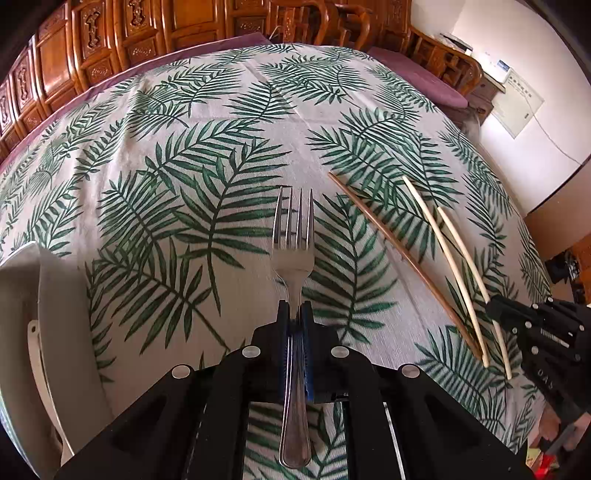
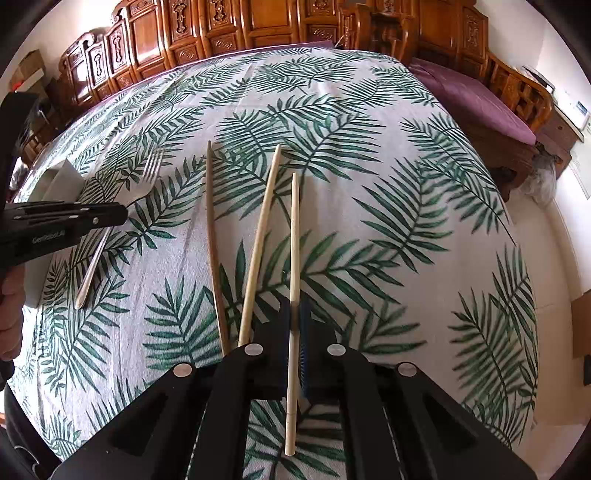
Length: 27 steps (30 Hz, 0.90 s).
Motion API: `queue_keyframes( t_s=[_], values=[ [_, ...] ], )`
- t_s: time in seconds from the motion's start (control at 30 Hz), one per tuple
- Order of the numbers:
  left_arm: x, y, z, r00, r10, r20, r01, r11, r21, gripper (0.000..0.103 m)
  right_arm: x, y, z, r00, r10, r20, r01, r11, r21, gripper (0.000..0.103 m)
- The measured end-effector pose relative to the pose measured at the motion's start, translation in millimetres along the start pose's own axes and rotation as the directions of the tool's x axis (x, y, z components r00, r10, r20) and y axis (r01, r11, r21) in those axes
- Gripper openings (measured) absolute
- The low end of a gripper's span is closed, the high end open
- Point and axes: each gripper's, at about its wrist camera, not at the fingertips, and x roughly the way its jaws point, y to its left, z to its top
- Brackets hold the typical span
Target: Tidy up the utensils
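Note:
My left gripper (image 1: 294,308) is shut on a silver fork (image 1: 293,236), tines pointing away, just above the leaf-print tablecloth (image 1: 177,155). It also shows in the right wrist view (image 2: 122,214), holding the fork (image 2: 147,173). My right gripper (image 2: 294,308) is shut on a pale chopstick (image 2: 293,236) that points away. A second pale chopstick (image 2: 260,236) and a brown chopstick (image 2: 212,229) lie on the cloth just left of it. In the left wrist view the brown chopstick (image 1: 399,254) and both pale chopsticks (image 1: 439,243) lie at right, with my right gripper (image 1: 495,306) at their near end.
A white container (image 1: 33,295) stands at the left edge of the table; it shows as a grey-white box (image 2: 59,181) in the right wrist view. Carved wooden cabinets (image 2: 221,33) and a bench with a purple cushion (image 2: 476,99) stand behind the table.

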Motion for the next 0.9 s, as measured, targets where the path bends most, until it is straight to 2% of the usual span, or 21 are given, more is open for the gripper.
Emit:
queue_keyframes(
  t_s=[0.23,0.5,0.9],
  values=[
    [-30.6,-2.9,-7.2,0.999,0.001,0.053,-0.001,1.000,0.008,0.006,-33.8,4.2,-1.7,0.999,0.007,0.049,-0.007,1.000,0.000,0.006],
    [-77.7,-7.5,-12.1,0.991,-0.005,0.132,0.002,1.000,0.018,0.006,-75.3,26.7,1.9,0.993,0.031,0.110,-0.028,0.999,-0.030,0.006],
    [-139.4,14.5,-27.4,0.975,-0.009,0.221,0.011,1.000,-0.007,0.006,-103.3,68.8,9.6,0.986,0.072,0.152,-0.061,0.995,-0.076,0.006]
  ],
)
